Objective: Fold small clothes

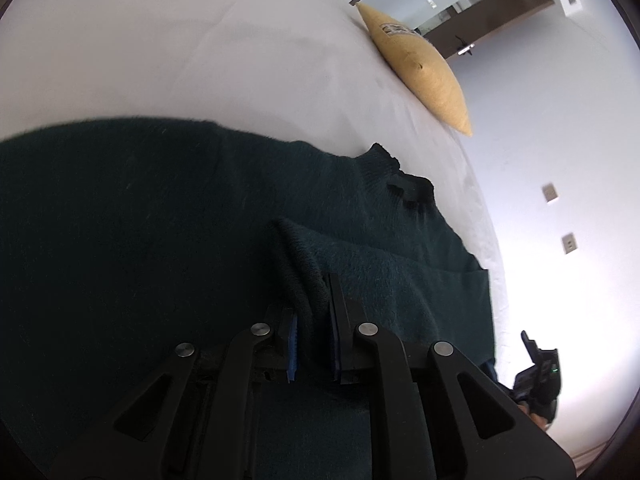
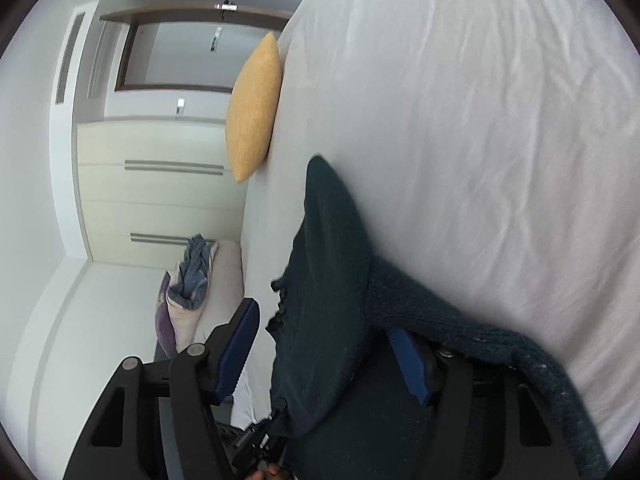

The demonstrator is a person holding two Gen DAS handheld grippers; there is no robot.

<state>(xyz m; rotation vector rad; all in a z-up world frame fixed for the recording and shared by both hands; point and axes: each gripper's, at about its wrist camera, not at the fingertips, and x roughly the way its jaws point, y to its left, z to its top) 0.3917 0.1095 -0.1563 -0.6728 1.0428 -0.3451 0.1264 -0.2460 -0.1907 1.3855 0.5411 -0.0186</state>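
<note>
Sweater (image 1: 160, 220), one; cushion (image 1: 420, 68), one.

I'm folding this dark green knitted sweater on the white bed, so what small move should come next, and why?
Probably close the right gripper on the dark green knitted sweater: its jaws stand open with fabric between them, while the left gripper already pinches a fold. Then both could carry it across the white bed sheet.

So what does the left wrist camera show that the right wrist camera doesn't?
Only the left wrist view shows the left gripper shut on a fold of the dark green sweater, and two wall outlets.

Only the right wrist view shows the right gripper with jaws wide and sweater cloth lying between them, the wardrobe and a heap of bedding.

Both show the sweater, the white bed sheet and the yellow cushion.
</note>
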